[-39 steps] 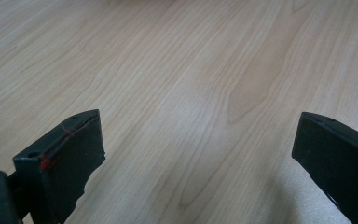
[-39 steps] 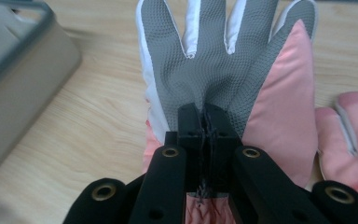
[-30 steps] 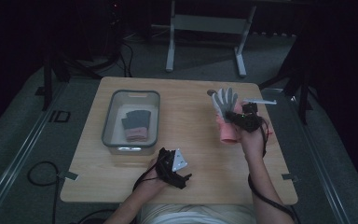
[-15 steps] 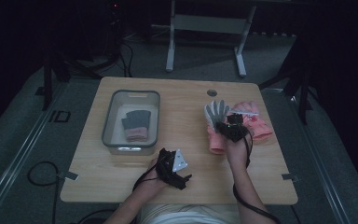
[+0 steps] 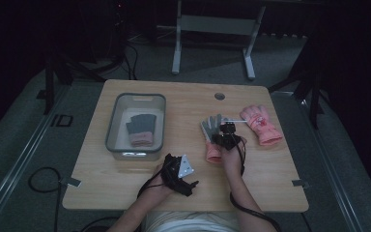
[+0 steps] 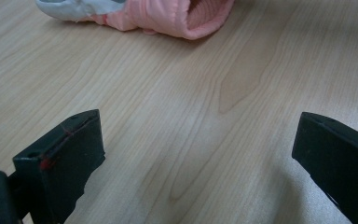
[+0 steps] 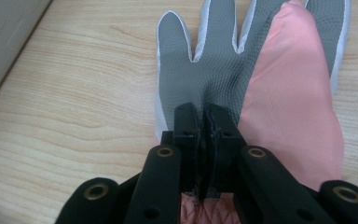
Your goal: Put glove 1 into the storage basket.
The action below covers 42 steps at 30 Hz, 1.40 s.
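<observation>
One table [image 5: 125, 193], light wood, with us seated at its near edge. One clear bin [image 5: 113, 140] on the left half, holding a grey and pink glove [image 5: 139, 129] laid flat; we judge it the collecting place for the gloves, which would explain why the rest lie within reach to its right. One pink glove with a grey palm [image 5: 211, 130], palm up near the middle of the table, fingers pointing away from us. Our right gripper [image 5: 224, 137] is down on this glove, its jaws nearly together and pinching a fold of the palm fabric; in the right gripper view [image 7: 204, 123] the pads meet on the grey material, though the jaws have just been easing apart a little. A pinch at mid-palm suits lifting a limp glove in one piece. One pink glove [image 5: 261, 124], back up, just beyond, well to the right, untouched. Our left gripper [image 5: 186, 181] rests near the front edge, jaws spread wide and empty, its camera looking across bare wood [image 6: 177, 116] toward the cuff [image 6: 200, 18] of the held glove; we take it as parked.
</observation>
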{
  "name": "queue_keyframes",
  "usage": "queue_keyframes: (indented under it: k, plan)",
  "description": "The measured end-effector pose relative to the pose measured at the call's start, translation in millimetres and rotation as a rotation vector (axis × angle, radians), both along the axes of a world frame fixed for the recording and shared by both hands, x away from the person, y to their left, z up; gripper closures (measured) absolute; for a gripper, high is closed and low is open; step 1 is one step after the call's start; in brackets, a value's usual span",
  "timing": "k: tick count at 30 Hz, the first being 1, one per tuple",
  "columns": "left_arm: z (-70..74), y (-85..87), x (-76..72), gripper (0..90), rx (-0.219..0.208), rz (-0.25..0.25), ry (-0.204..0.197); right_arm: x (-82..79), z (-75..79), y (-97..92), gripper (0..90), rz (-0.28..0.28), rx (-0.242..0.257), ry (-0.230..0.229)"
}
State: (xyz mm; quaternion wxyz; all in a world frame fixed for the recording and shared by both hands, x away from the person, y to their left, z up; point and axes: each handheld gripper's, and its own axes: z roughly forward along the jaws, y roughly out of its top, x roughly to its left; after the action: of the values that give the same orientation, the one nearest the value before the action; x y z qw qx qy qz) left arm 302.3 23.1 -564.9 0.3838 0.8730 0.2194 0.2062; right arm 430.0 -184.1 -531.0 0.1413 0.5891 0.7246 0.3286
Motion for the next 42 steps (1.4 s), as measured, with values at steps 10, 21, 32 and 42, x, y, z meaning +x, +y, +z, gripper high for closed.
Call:
queue_keyframes:
  k: [10, 21, 32, 42]
  plan:
    - [-0.5, -0.2, 1.1, 1.7, 0.011, -0.011, 0.003, -10.6, 28.3, -6.0, 70.5, 0.042, 0.068, -0.062]
    - [0.5, -0.6, 0.1, 1.7, 0.018, -0.012, -0.004, -13.7, 51.9, -69.5, 65.0, 0.11, -0.013, -0.188]
    - [-0.3, 0.2, 1.2, 1.7, 0.014, -0.003, -0.004, 17.9, 51.8, -171.2, 63.8, 0.046, -0.128, -0.275]
    - [-1.5, 0.3, 2.7, 1.7, 0.014, 0.0, 0.0, 53.6, 39.7, -199.6, 58.9, 0.062, -0.162, -0.232]
